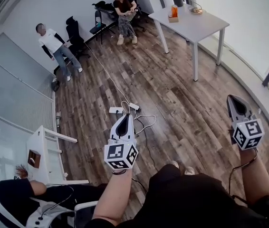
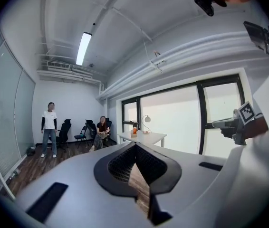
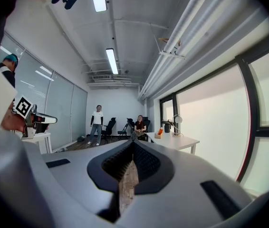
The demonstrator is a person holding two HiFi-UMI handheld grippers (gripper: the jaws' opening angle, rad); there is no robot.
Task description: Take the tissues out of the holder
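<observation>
Floor (image 1: 182, 94) open below (wood); left claw (image 1: 126, 116), right claw (image 1: 232, 100) pressed together, empty.

Head view looks steeply down on left tool (image 1: 124, 118) and right tool (image 1: 232, 99); both gripper views face level, all 3 sharing the far desk (image 1: 194, 26).

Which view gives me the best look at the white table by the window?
Head view: it shows the table from above, with its top and legs plain to see. Both gripper views catch it only small and far off, nearly edge-on, across the room.
</observation>
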